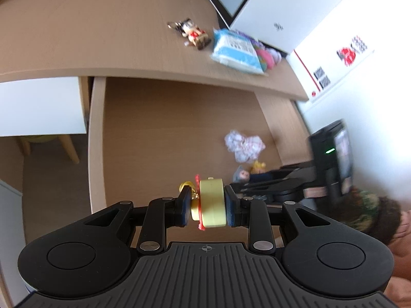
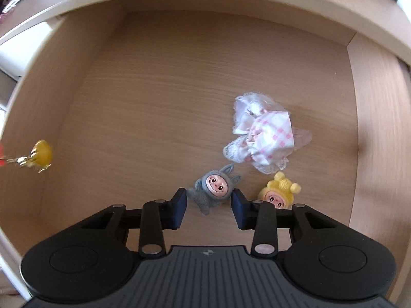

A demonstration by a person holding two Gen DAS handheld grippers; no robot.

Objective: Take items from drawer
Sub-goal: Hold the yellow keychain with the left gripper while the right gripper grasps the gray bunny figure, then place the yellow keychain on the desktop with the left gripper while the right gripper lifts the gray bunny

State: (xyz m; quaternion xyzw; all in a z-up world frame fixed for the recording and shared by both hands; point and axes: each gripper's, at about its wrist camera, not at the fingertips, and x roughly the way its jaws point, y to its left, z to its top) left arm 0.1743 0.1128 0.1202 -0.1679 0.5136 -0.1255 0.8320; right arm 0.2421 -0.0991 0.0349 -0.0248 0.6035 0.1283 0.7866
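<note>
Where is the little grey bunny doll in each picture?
Left wrist view: the grey bunny doll lies small in the drawer, right of centre, beyond the left tongs gripping a yellow toy.
Right wrist view: it lies low in the middle, between the open right tongs.
Shared landmark: the pink-checked cloth bundle just beyond it.

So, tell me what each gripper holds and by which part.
The left gripper clamps a pale yellow disc charm across its flat faces. The right gripper holds nothing; its pads straddle the grey doll.
</note>
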